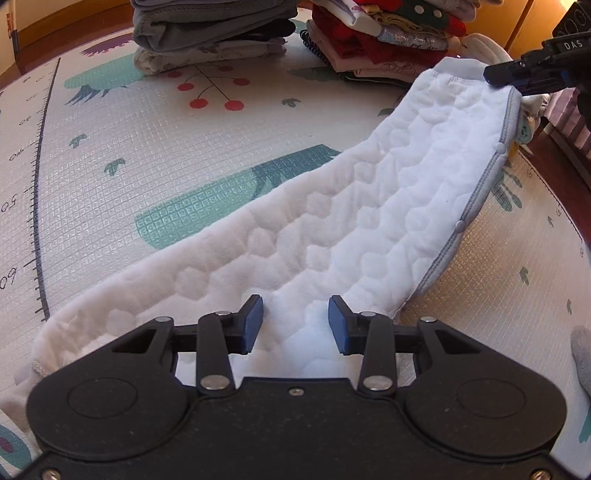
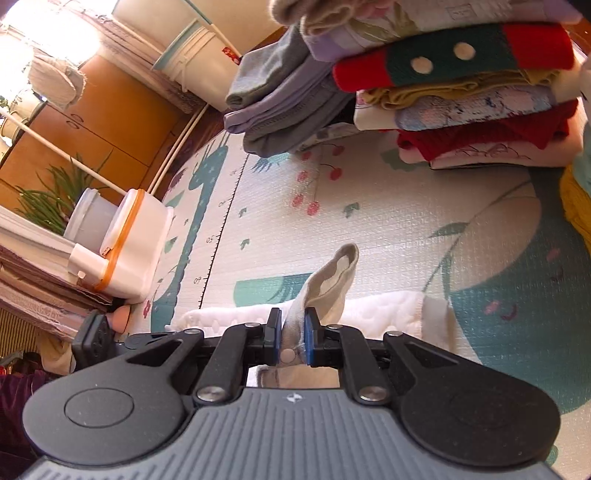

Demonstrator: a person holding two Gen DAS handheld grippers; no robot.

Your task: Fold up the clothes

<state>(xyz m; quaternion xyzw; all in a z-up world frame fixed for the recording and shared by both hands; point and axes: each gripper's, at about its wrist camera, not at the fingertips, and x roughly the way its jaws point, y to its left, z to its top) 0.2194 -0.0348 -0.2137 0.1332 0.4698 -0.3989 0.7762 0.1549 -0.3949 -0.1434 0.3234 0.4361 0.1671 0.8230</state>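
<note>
A white quilted garment with grey trim and snap buttons stretches across the play mat from the near left to the far right. My left gripper is open, its blue pads on either side of the near end of the cloth. My right gripper is shut on the garment's grey-trimmed edge and holds it lifted off the mat; it also shows in the left wrist view at the garment's far corner. The rest of the white cloth lies below it.
Two stacks of folded clothes stand at the far edge of the mat: a grey one and a red and mixed one. A white container with an orange band and a plant stand beside the mat. Wooden cabinets lie behind.
</note>
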